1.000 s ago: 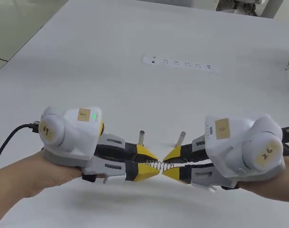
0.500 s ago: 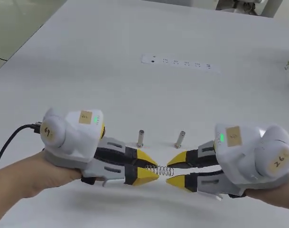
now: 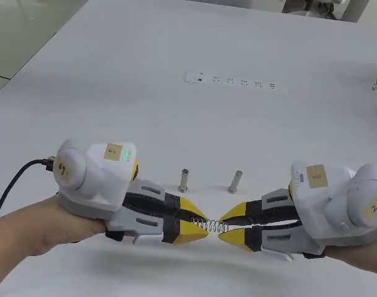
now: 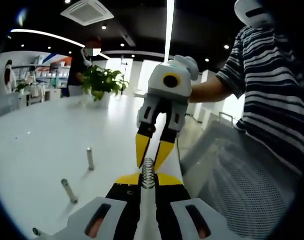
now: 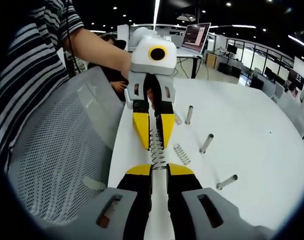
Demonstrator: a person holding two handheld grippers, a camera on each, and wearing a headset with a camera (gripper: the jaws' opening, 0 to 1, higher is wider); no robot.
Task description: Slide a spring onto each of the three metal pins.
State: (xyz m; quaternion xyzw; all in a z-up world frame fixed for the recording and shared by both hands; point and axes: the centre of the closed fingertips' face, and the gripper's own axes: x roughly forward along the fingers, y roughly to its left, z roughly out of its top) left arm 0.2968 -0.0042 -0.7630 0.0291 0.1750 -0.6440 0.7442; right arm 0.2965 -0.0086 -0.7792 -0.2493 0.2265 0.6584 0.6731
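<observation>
Place: I am working in an open-plan office-lab.
Ceiling: dark, with a light strip point(image 4: 168, 25) at 12 o'clock and a vent point(image 4: 87, 11) at 11 in my left gripper view.
Furniture: white workbench point(image 3: 114, 93), power strip point(image 3: 231, 81) at 12 o'clock ahead of me, mesh chair point(image 5: 57, 145).
Extras: potted plant point(image 4: 103, 80), laptop point(image 5: 197, 36).

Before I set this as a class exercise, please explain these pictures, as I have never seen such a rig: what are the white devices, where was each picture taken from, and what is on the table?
There is no robot here. A person holds one hand-held tool in each hand, each with two yellow-tipped jaws. One picture comes from a camera on the person's head, looking down. The two round pictures come from cameras riding on the tools. The left tool and the right tool face each other and pinch the two ends of one small spring. On the white table a bare metal pin stands beside a second pin. The right gripper view also shows a loose spring lying there. Farther back lies a power strip.
</observation>
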